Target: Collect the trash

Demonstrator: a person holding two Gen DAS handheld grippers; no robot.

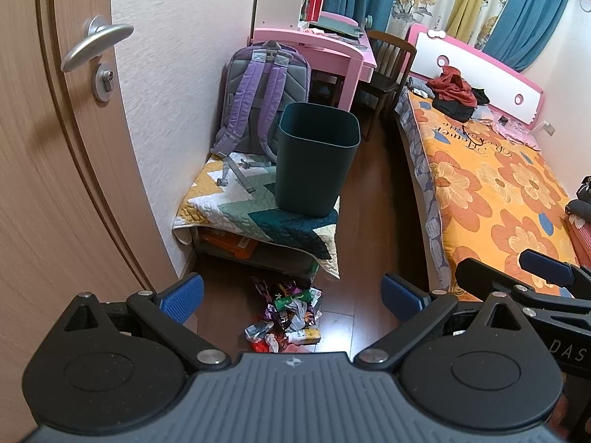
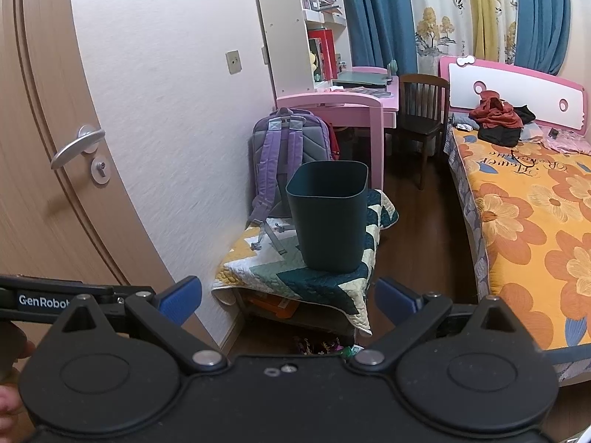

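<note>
Jaws of the left gripper (image 1: 291, 295) stand wide apart with nothing between them, held above the trash (image 1: 286, 313) — a heap of crumpled wrappers on the floor (image 1: 373, 199), just in front of the quilt-covered bench (image 1: 236, 206). The bin (image 1: 316, 158) stands upright on that bench, beside a backpack (image 1: 258, 103). The right gripper (image 1: 532, 277) shows at the right edge, over the bed (image 1: 491, 184).

From the right wrist, the right gripper (image 2: 288, 299) also gapes, empty — facing the bin (image 2: 328, 214). Only a sliver of trash (image 2: 321, 345) shows below the bench (image 2: 258, 262).
</note>
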